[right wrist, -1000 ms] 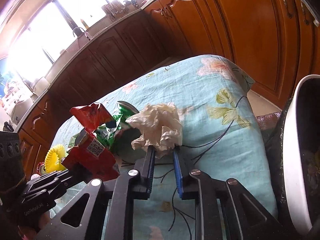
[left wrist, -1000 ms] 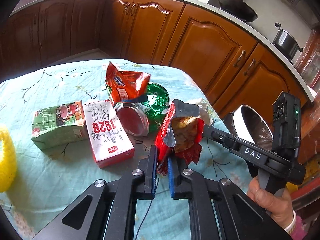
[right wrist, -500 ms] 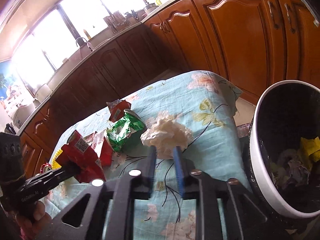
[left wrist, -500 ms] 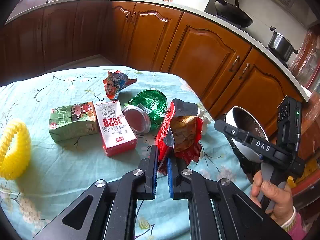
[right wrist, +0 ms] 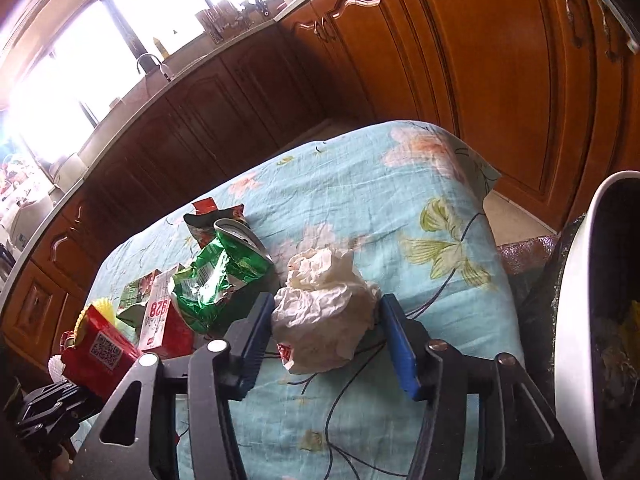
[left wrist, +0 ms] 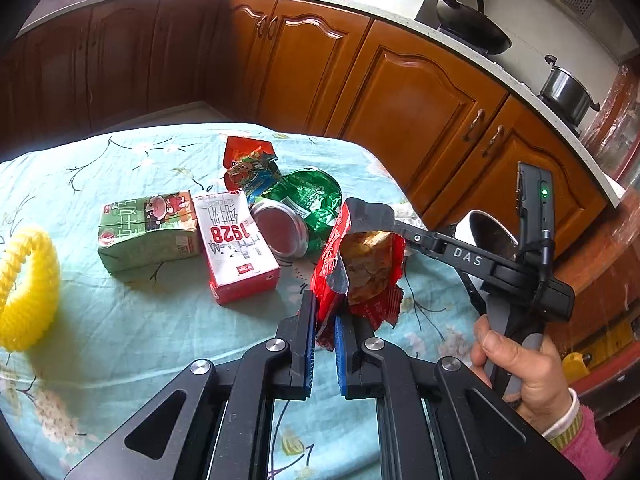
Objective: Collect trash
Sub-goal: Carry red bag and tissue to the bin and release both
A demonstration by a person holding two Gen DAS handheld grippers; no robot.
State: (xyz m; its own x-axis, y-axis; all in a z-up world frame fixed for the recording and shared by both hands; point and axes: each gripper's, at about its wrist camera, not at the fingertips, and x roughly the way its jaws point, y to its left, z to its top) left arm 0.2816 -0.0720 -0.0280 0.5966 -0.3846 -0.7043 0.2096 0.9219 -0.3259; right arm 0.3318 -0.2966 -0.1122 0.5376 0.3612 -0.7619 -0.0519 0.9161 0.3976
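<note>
left gripper (left wrist: 323,322): closest thing in its own view, jaws clenched on the bottom edge of a torn-open red snack bag (left wrist: 360,264), which stands up out of them with the crinkly inside showing.
right gripper (right wrist: 326,330): jaws released and spread wide, one on each side of a crumpled white tissue wad (right wrist: 326,312). Can't tell if the pads actually touch it.
tissue wad: looks like it's sitting on the tabletop (right wrist: 360,184), near the edge that faces the trash bin (right wrist: 576,300).
trash bin: white rim, dark liner, some scraps inside, off the tabletop's edge just past the tissue wad.
person's hand (left wrist: 520,368): in the left view, wrapped round the right gripper's handle, pink sleeve at the wrist.
red-and-white carton (left wrist: 236,242): lying flat on the tabletop just beyond the snack bag, "1928" printed on top.
green carton (left wrist: 148,230): touching the red-and-white carton, on its side away from the snack bag.
crushed green can (left wrist: 298,216): just behind the red-and-white carton, open end facing the left camera.
small red wrapper (left wrist: 248,164): right behind the can, standing up a bit.
yellow mesh ring (left wrist: 26,286): well apart from the cartons, over at the far left of the tabletop.
cabinets (left wrist: 416,92): brown wood doors behind the tabletop, with a wok (left wrist: 474,26) and a steel pot (left wrist: 566,92) up on the counter.
</note>
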